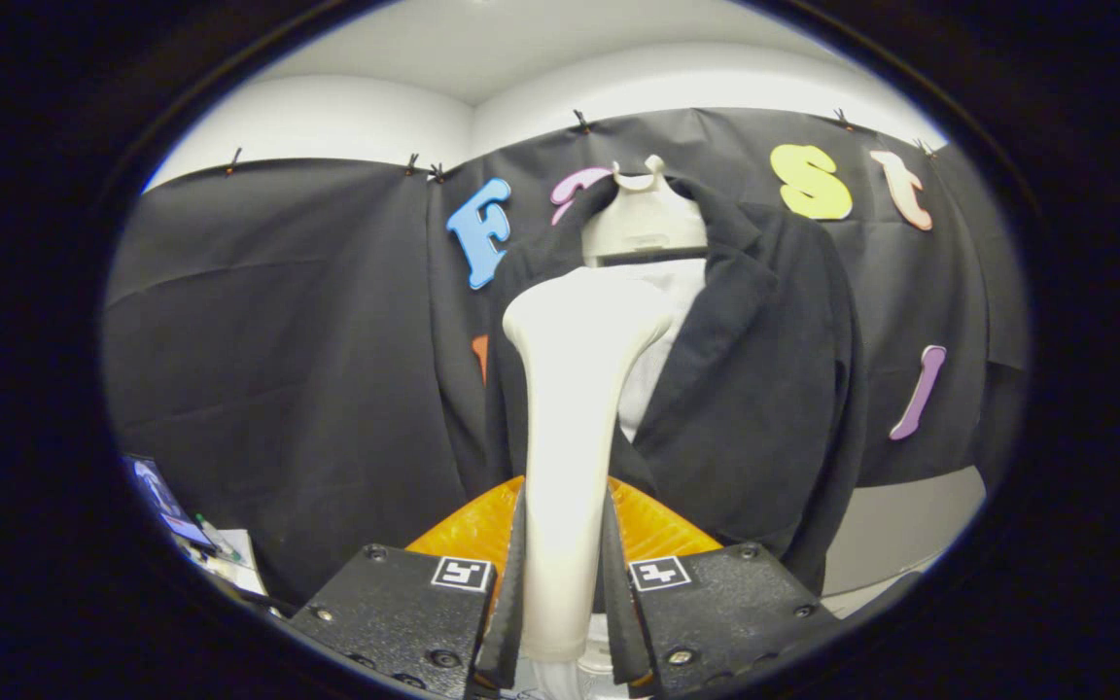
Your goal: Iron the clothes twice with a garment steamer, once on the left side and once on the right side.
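Here my hand-held gripper (565, 583) is clamped with both fingers on the handle of the cream-white plastic garment steamer (575, 389), whose head rises just ahead of the fingers against the dark wool jacket (764, 389) hanging on a white mannequin bust (646, 224).

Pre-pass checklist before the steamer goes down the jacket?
1. Grip: hand-held gripper shut on the white plastic garment steamer, both fingers pressing its handle. Ok.
2. Head raised toward the black wool jacket. Ok.
3. Jacket hung on the white hanger, front open. Ok.
4. Head touching the cloth. Cannot tell.
5. Steam on. Cannot tell.
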Demonstrator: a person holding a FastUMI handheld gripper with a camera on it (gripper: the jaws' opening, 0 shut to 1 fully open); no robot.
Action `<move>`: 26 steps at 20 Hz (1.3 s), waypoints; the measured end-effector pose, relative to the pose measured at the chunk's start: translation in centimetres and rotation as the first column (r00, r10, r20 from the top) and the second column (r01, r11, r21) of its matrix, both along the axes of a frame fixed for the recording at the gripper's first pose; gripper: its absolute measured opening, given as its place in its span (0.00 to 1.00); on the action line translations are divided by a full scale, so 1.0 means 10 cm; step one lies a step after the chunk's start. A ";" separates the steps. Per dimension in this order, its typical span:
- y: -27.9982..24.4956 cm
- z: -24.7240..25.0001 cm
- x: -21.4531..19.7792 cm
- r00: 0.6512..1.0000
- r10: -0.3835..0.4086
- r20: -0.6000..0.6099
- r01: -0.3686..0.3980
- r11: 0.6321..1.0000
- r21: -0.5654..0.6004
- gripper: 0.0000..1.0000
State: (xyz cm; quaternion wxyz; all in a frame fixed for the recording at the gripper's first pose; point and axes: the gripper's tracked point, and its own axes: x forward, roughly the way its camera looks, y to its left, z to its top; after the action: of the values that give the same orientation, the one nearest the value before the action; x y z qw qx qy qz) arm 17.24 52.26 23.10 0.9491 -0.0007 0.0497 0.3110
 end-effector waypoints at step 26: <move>0.51 -0.86 0.56 0.995 -0.070 -0.068 0.062 0.992 -0.109 0.39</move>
State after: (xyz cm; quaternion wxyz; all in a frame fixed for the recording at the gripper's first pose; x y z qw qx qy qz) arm 22.85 57.38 14.51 0.9551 -0.0387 0.1002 0.2761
